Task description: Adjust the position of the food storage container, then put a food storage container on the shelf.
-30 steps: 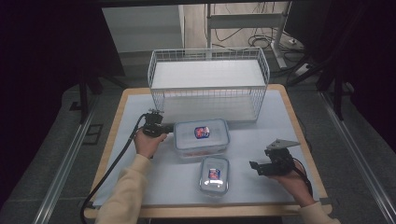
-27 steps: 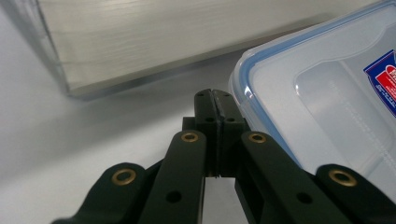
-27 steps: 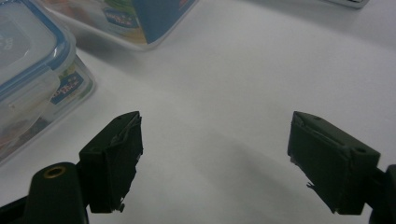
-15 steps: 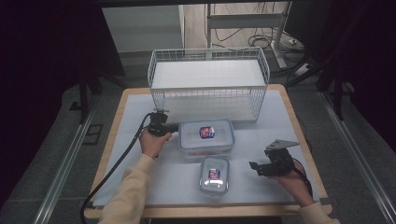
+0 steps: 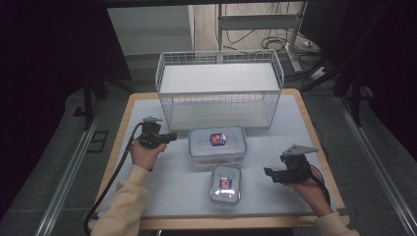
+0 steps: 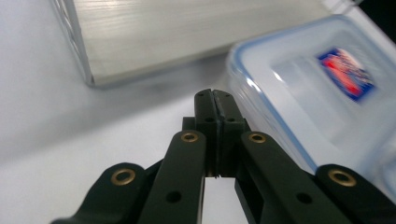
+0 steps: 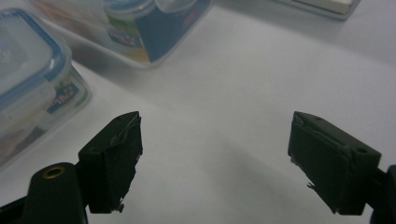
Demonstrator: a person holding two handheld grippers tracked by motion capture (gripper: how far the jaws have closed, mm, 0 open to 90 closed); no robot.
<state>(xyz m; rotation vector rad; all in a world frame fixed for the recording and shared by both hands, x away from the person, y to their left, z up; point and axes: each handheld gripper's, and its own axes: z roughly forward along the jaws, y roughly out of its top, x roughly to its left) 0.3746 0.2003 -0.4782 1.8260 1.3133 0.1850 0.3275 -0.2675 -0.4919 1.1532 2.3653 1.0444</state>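
Note:
A large clear container (image 5: 217, 143) with a blue-rimmed lid and a red-and-blue label lies at the table's middle, in front of the white wire basket (image 5: 220, 88). A smaller container of the same kind (image 5: 226, 183) lies nearer the front edge. My left gripper (image 5: 172, 136) is shut with nothing in it and points at the large container's left side, a short gap away. In the left gripper view its jaws (image 6: 215, 100) are pressed together beside the large container (image 6: 327, 88). My right gripper (image 5: 268, 172) stands open right of the small container; its jaws (image 7: 215, 154) frame bare table.
The basket (image 6: 163, 32) stands at the table's far side, empty, just behind the large container. The right gripper view shows the small container (image 7: 28, 88) at left and the large container (image 7: 140, 28) at top. Cables trail from both grippers. The table's wooden edge (image 5: 118, 147) lies left of my left hand.
My left gripper went right toward the large container, which shifted slightly right, then drew back to the left. The right gripper has stayed put.

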